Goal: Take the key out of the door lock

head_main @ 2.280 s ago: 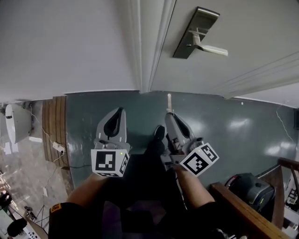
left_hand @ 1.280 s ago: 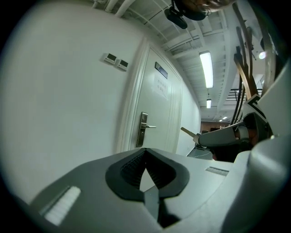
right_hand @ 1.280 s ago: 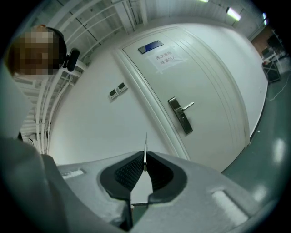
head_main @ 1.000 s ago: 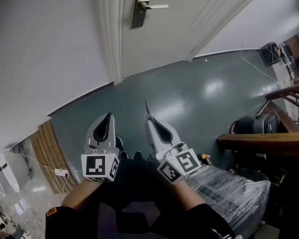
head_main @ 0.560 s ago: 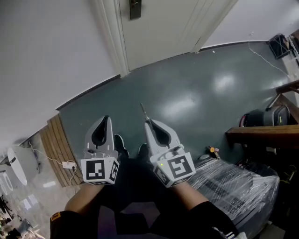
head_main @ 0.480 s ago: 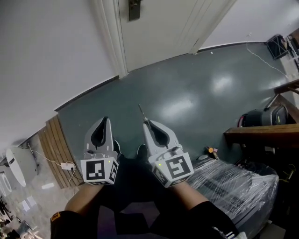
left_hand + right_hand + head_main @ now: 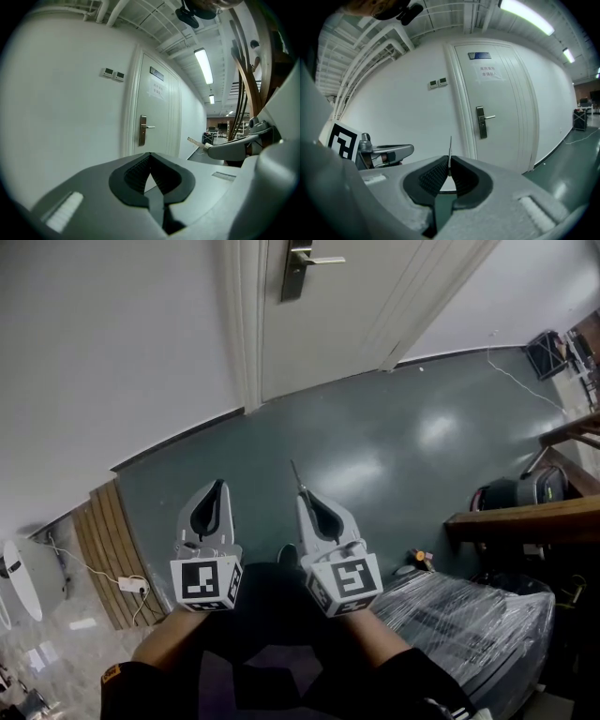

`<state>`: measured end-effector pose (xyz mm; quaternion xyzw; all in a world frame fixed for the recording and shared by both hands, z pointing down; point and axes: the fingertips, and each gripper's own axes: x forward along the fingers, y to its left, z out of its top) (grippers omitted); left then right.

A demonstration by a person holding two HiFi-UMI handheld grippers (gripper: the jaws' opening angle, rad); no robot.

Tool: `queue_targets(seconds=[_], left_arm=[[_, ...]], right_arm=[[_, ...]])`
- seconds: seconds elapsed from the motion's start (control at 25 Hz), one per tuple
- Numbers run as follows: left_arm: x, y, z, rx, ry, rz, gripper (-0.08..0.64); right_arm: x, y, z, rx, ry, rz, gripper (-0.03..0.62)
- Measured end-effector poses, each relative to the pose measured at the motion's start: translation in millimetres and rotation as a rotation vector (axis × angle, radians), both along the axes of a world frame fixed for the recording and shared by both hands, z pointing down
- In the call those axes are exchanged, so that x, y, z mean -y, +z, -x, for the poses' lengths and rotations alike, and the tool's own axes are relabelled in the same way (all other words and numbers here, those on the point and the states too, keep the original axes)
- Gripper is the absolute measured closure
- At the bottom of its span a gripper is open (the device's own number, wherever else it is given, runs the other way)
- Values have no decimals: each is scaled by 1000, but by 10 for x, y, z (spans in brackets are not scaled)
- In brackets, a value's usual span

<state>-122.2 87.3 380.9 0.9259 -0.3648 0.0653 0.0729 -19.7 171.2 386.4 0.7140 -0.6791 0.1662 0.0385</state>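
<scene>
Key [image 7: 450, 149] sits pinched in the closed jaws of my right gripper [image 7: 302, 495], its thin blade poking past the tips, well apart from the door [image 7: 366, 315] at the top of the head view. My left gripper [image 7: 218, 487] has its jaws together on nothing. At lower right, a plastic-wrapped bundle [image 7: 469, 615] hides its contents. The frame's top edge crops the door's lock plate [image 7: 296, 268], and the floor [image 7: 394, 427] is glossy grey-green.

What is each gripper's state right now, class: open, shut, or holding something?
Left gripper: shut, nothing between its jaws.
Right gripper: shut on the key, which sticks out past its tips.
</scene>
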Motion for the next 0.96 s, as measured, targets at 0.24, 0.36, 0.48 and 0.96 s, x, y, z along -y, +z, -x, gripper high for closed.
queue_targets(seconds=[0.24, 0.36, 0.48, 0.96], left_arm=[[105, 25, 169, -5, 8, 5, 543], [108, 35, 215, -9, 11, 8, 541], [111, 42, 254, -10, 10, 9, 543], [16, 68, 246, 4, -2, 10, 543]], right_arm=[[95, -26, 181, -19, 6, 0, 577], [93, -28, 226, -18, 12, 2, 577], [87, -17, 258, -17, 13, 7, 577], [-23, -20, 222, -10, -1, 10, 577]])
